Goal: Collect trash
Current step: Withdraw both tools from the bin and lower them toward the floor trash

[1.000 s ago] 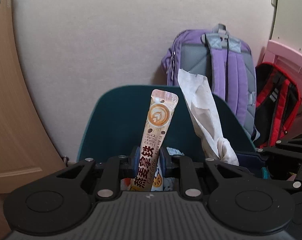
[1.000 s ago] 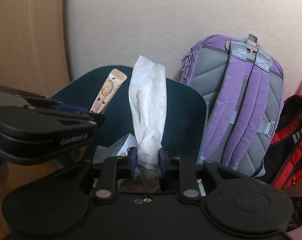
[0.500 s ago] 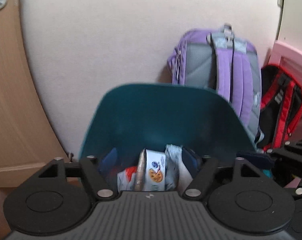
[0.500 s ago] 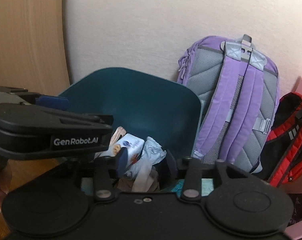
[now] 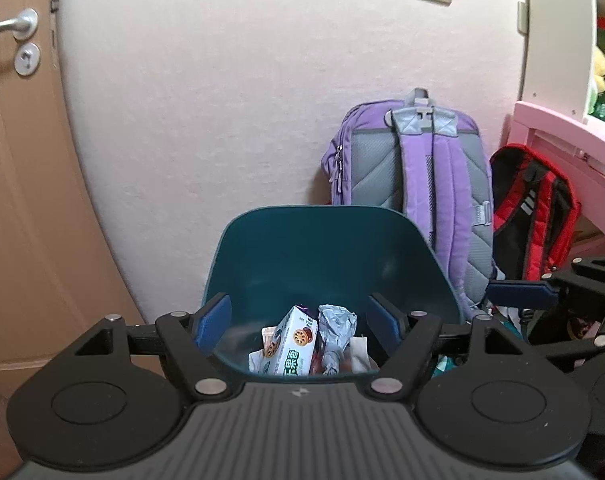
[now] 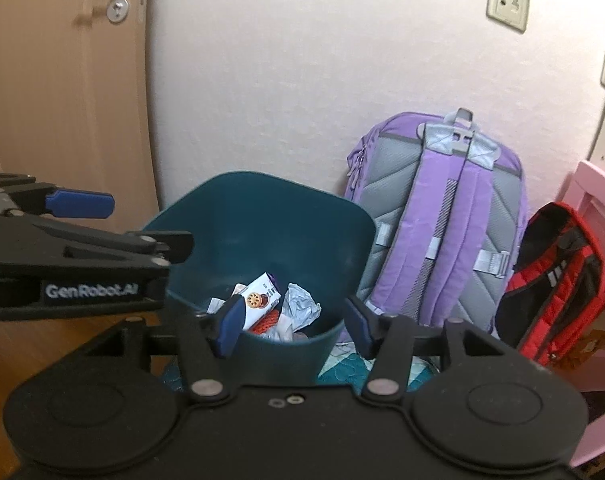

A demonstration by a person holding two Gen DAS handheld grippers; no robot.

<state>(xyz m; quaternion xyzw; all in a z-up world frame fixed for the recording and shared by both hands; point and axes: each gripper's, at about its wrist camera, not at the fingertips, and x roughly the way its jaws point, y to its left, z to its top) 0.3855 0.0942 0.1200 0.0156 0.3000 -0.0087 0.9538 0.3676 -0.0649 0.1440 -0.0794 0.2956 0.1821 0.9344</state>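
Note:
A dark teal trash bin (image 5: pixel 330 248) (image 6: pixel 262 216) stands against the wall. Inside it lie a white cookie box (image 5: pixel 292 344) (image 6: pixel 260 298), a crumpled grey tissue (image 5: pixel 336 320) (image 6: pixel 300 304) and other wrappers. My left gripper (image 5: pixel 300 318) hovers above the bin's near rim, its jaws opening and nothing between its blue pads. My right gripper (image 6: pixel 292 322) is above the bin's near right rim, jaws also opening and empty. The left gripper's side (image 6: pixel 78 240) shows at the left of the right wrist view.
A purple backpack (image 5: pixel 414 192) (image 6: pixel 442 216) leans on the wall right of the bin, with a red and black backpack (image 5: pixel 534 208) (image 6: pixel 554 280) beside it. Pink furniture (image 5: pixel 562 152) stands at the right. A wooden door (image 5: pixel 18 160) is at the left.
The left gripper let go of the coffee stick packet and the right let go of the tissue; both fell into the bin. Both grippers opened, rose and drew back from the bin.

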